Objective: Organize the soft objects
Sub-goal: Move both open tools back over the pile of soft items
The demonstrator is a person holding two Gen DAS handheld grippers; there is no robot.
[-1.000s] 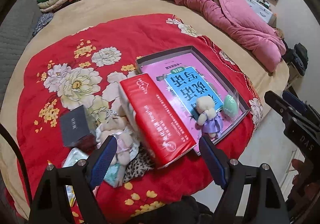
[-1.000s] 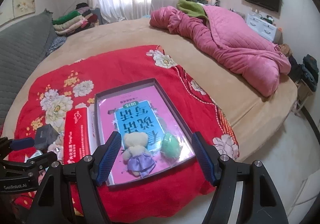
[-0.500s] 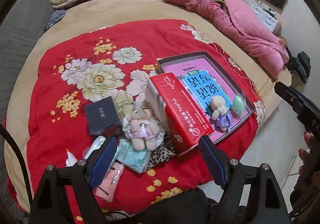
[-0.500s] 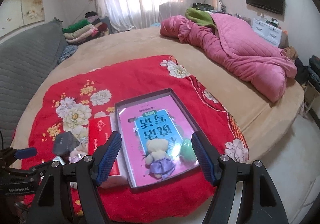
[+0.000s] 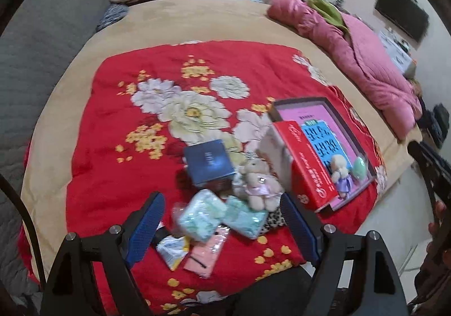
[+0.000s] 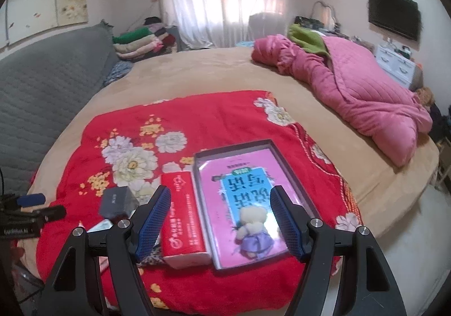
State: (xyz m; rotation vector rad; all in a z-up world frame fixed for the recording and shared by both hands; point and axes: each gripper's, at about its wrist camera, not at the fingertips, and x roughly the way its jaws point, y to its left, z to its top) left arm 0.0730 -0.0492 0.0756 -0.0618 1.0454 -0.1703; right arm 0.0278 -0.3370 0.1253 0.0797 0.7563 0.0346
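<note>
A beige teddy bear in a pink dress [image 5: 258,183] lies on the red flowered blanket [image 5: 141,175] among mint-green soft packets [image 5: 201,214] and a pink packet [image 5: 207,252]. My left gripper [image 5: 222,223] hovers open above this pile and holds nothing. A second small bear in a purple dress [image 6: 253,225] lies in the dark tray [image 6: 234,146] on a pink book, with a green egg-shaped toy [image 5: 359,168] beside it. Open and empty, my right gripper [image 6: 221,220] hangs above the tray's near end; its right finger hides the egg.
A red tissue pack [image 6: 181,217] lies along the tray's left side. A dark blue box [image 5: 208,162] sits behind the pile, and a leopard-print cloth [image 5: 272,217] beside it. A pink quilt [image 6: 352,90] is heaped at the bed's far right. Folded clothes [image 6: 138,42] are stacked at the back.
Both grippers have drawn back and risen from the bed. The left view has swung left, off the tissue pack and onto the pile of packets and the pink-dressed bear. Jaws unchanged.
</note>
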